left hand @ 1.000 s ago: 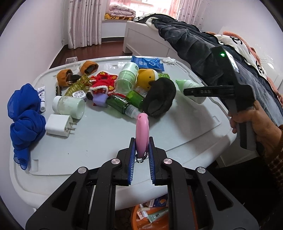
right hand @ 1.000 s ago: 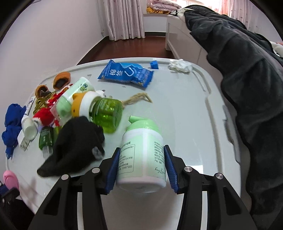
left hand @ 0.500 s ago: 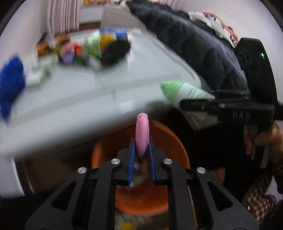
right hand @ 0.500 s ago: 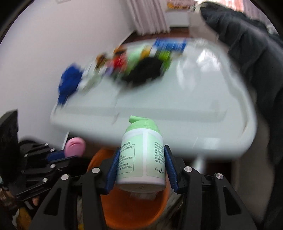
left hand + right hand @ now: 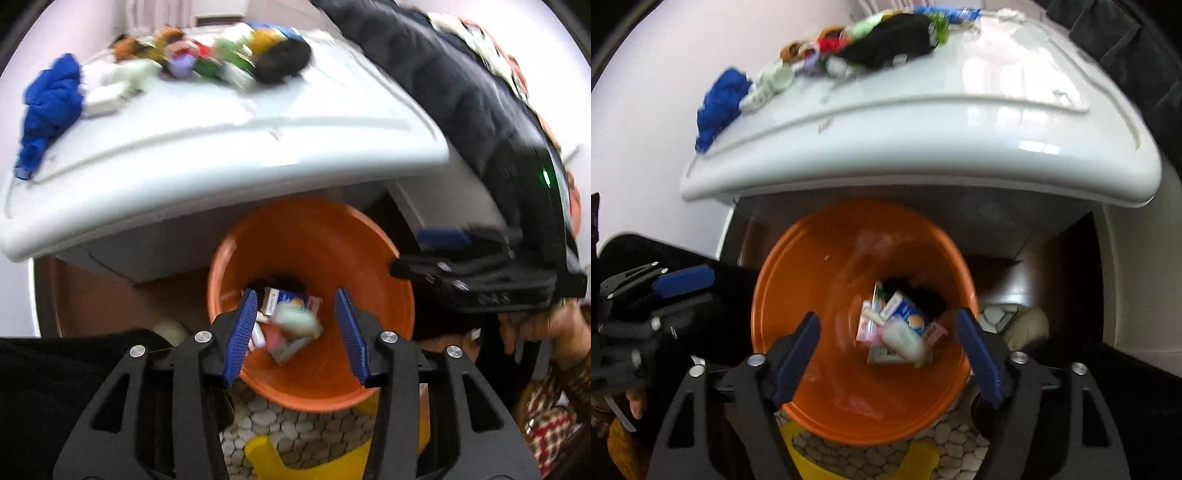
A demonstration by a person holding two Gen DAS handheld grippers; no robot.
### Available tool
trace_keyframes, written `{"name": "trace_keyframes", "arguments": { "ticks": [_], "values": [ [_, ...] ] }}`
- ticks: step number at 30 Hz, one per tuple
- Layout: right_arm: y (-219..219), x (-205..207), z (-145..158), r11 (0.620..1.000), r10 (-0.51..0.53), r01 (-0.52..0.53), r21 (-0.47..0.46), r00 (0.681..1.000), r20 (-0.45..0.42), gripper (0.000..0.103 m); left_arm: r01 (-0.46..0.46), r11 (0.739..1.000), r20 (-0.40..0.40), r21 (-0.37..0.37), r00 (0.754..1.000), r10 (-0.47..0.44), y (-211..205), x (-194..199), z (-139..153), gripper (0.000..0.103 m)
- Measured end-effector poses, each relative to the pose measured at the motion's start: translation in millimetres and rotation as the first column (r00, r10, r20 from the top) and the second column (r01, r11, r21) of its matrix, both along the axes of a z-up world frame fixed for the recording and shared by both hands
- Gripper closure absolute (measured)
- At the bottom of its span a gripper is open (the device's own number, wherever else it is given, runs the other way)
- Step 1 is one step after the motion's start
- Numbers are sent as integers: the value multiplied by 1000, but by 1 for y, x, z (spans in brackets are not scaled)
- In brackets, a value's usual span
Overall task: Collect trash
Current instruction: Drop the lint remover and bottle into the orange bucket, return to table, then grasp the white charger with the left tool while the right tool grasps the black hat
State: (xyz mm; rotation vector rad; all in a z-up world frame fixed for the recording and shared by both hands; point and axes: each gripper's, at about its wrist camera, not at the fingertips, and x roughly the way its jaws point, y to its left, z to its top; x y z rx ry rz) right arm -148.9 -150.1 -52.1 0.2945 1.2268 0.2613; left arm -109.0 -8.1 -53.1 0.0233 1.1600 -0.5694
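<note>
Left wrist: your left tongs (image 5: 295,332) are opening, empty, over the orange bin (image 5: 314,236); trash sits inside at 6 o'clock.

Right wrist: right tongs (image 5: 886,354) opening wide, empty, green-white bottle (image 5: 903,339) in the bin. Drop step; next, return to the white surface (image 5: 960,122), clutter at 12 o'clock.

A white table (image 5: 923,122) fills the upper view. A blue cloth (image 5: 48,107) lies at its left end. A dark quilt (image 5: 461,92) drapes a bed at right. Below are pebble-patterned flooring (image 5: 905,454) and something yellow (image 5: 280,461).
</note>
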Motion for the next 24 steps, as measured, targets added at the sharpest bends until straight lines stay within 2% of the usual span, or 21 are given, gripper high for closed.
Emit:
{"name": "trace_keyframes", "arguments": {
  "ticks": [3, 4, 6, 8, 11, 13, 16, 18, 21, 24],
  "values": [
    [-7, 13, 23, 999, -9, 7, 35, 999, 51, 26, -67, 998, 73, 1, 995, 67, 20, 27, 19, 56],
    [-9, 20, 35, 1000, -7, 4, 31, 996, 84, 26, -95, 995, 108, -4, 990, 95, 29, 42, 29, 52],
    [-13, 33, 61, 1000, -12, 9, 23, 987, 160, 17, -138, 990, 163, 0, 977, 136, 39, 62, 44, 35],
    [-17, 50, 81, 999, -26, 19, 33, 975, 221, 16, -174, 985, 214, 7, 962, 168, 47, 93, 54, 27],
    [-20, 81, 103, 998, -53, 39, 53, 953, 297, 16, -191, 981, 223, 38, 958, 178, 47, 137, 53, 26],
    [-20, 90, 108, 997, -61, 46, 55, 941, 332, 16, -195, 978, 198, 69, 964, 178, 43, 165, 43, 26],
    [-18, 95, 102, 998, -53, 39, 46, 929, 367, 16, -191, 971, 185, 146, 969, 163, 45, 185, 29, 26],
    [-17, 95, 93, 999, -37, 26, 36, 934, 356, 16, -201, 953, 217, 227, 964, 152, 45, 197, 20, 26],
    [-14, 103, 80, 998, -22, 4, 60, 951, 309, 16, -212, 943, 216, 257, 963, 158, 48, 208, 9, 26],
    [-11, 103, 79, 998, -8, -11, 63, 954, 301, 16, -223, 937, 204, 270, 964, 171, 52, 216, 2, 26]
  ]
}}
